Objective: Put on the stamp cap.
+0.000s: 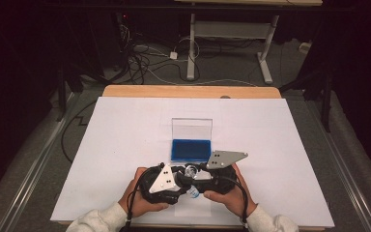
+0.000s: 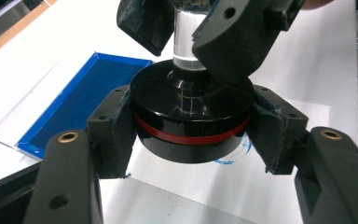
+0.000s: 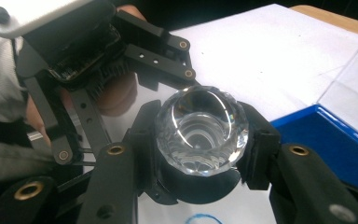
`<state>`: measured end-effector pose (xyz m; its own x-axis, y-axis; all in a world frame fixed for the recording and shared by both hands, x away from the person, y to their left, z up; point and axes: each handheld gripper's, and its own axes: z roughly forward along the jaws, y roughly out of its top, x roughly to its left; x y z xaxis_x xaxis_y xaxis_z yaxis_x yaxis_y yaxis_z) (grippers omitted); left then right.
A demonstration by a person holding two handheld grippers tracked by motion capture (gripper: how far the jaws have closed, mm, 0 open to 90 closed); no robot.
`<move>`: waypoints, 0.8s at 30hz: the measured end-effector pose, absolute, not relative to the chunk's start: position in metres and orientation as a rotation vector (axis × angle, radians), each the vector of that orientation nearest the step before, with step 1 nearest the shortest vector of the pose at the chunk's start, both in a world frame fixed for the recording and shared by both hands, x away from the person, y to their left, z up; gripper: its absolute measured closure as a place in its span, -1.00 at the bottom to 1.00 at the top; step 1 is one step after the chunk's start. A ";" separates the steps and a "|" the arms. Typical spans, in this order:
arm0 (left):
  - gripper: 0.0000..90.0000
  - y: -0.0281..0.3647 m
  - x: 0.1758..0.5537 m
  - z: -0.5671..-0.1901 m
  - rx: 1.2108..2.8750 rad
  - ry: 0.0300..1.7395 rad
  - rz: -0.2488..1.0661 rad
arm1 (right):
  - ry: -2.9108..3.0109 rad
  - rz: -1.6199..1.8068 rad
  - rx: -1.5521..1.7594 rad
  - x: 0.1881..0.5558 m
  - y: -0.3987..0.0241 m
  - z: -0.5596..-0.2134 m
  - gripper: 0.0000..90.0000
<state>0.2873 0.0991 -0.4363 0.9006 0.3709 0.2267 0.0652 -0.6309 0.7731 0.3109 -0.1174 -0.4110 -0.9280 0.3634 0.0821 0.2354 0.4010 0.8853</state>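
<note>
Above the white bench (image 1: pixel 125 145) we hold a stamp: our left claw (image 2: pixel 191 130) clamps its round glossy black base (image 2: pixel 191 135), our right claw (image 3: pixel 200 140) clamps its faceted clear knob (image 3: pixel 200 133). A blue tray (image 1: pixel 191 150) lies just beyond.

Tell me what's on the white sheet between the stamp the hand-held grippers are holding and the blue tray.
Nothing: in the high view the white sheet is bare between the stamp and the blue tray. The left gripper view agrees.
</note>
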 end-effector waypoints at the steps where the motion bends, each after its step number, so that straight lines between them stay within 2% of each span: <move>1: -0.19 0.099 0.288 -0.436 2.230 0.309 0.461 | 2.524 1.554 0.541 0.310 -0.117 -0.411 0.26; 12: -0.19 0.097 0.288 -0.438 2.244 0.311 0.472 | 2.540 1.568 0.555 0.312 -0.116 -0.416 0.26; 17: -0.19 0.097 0.294 -0.443 2.245 0.325 0.393 | 2.544 1.542 0.561 0.312 -0.113 -0.417 0.26; 24: -0.20 0.099 0.296 -0.446 2.212 0.312 0.386 | 2.543 1.517 0.569 0.311 -0.112 -0.414 0.26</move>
<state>0.2957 0.0990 -0.4459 0.9214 0.3508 0.1670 0.0897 -0.6104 0.7870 0.3108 -0.1122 -0.4139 -0.9211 0.3803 0.0826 0.2534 0.4251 0.8689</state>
